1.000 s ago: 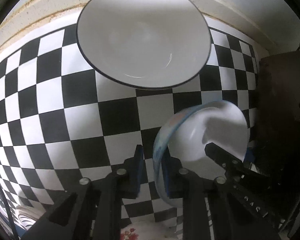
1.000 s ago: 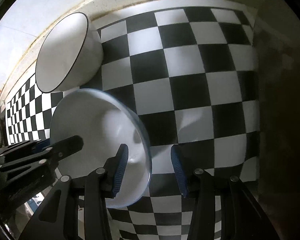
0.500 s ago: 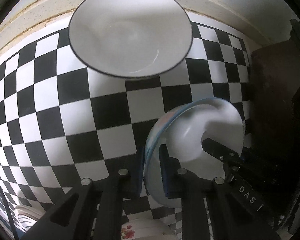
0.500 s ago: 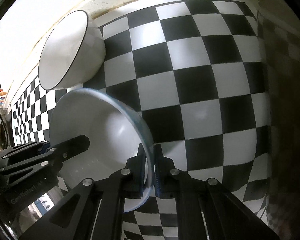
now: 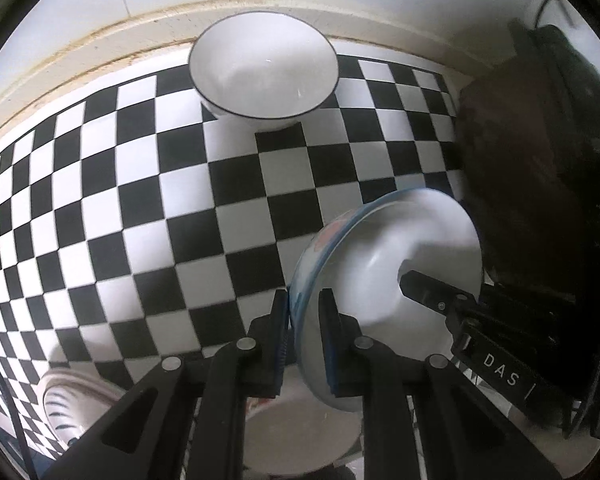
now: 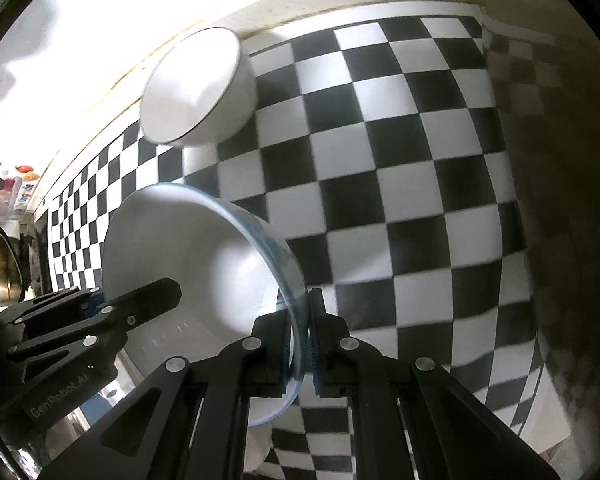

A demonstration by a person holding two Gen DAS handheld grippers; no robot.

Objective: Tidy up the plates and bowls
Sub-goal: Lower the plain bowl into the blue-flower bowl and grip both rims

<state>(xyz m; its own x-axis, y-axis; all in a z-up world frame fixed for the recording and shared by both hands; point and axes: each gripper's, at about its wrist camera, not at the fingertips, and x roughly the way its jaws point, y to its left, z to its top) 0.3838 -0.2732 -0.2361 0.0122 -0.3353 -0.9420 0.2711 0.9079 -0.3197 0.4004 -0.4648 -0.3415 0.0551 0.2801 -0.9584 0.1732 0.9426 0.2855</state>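
A white bowl with a pale blue rim (image 5: 380, 256) hangs tilted above the checkered surface, held from two sides. My left gripper (image 5: 305, 312) is shut on its near rim, one pad inside and one outside. My right gripper (image 6: 300, 320) is shut on the opposite rim of the same bowl (image 6: 188, 248). Each gripper shows in the other's view: the right gripper (image 5: 440, 300) reaches into the bowl, and so does the left gripper (image 6: 140, 304). A larger white bowl with a thin black rim (image 5: 264, 76) (image 6: 196, 88) stands by the far wall edge.
The black-and-white checkered cloth (image 5: 148, 208) covers the counter. Below the grippers lie a white plate (image 5: 300, 432) and a striped dish (image 5: 72, 408). A dark bulky object (image 5: 540, 200) stands at the right. A cream ledge (image 5: 100, 44) borders the back.
The right gripper shut on the blue-rimmed bowl's rim. Both grippers then rose with the bowl, so the black-rimmed bowl and the cloth look smaller and farther.
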